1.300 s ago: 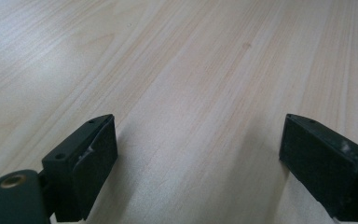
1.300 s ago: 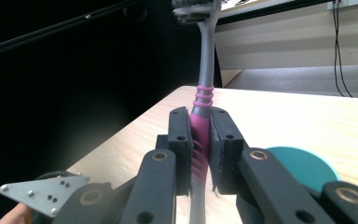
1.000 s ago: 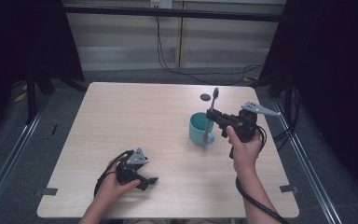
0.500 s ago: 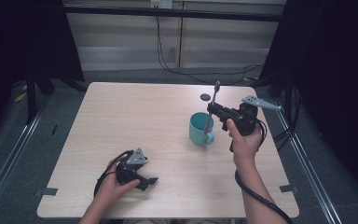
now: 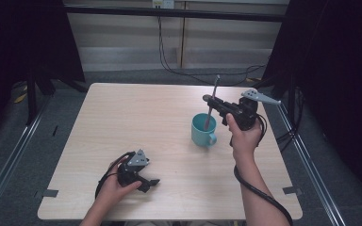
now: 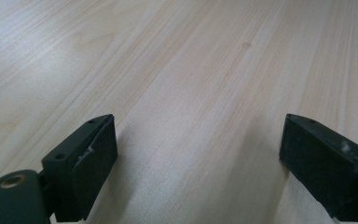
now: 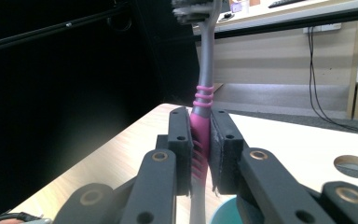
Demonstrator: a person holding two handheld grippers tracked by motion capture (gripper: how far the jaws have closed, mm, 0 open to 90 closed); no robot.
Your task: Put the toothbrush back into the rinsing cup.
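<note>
A grey and pink toothbrush (image 5: 211, 103) stands nearly upright, bristle head up, its lower end inside a teal mug (image 5: 202, 131) right of the table's middle. My right gripper (image 5: 209, 100) is shut on the toothbrush's handle just above the mug. In the right gripper view the toothbrush (image 7: 204, 88) has its pink grip pinched between the two jaws, and the mug's rim (image 7: 223, 210) shows below them. My left gripper (image 5: 152, 182) rests on the table (image 5: 136, 117) near the front left, open. Its fingers (image 6: 91, 158) stand wide apart over bare wood.
A round hole (image 7: 354, 166) pierces the tabletop near its far right edge. Cables (image 5: 169, 66) hang behind the table against a pale wall. Dark curtains stand at both sides. A cable (image 5: 264, 197) trails from my right gripper along the forearm.
My right gripper has shifted slightly left and up with the toothbrush, bringing it more upright over the mug. The left gripper has stayed in place.
</note>
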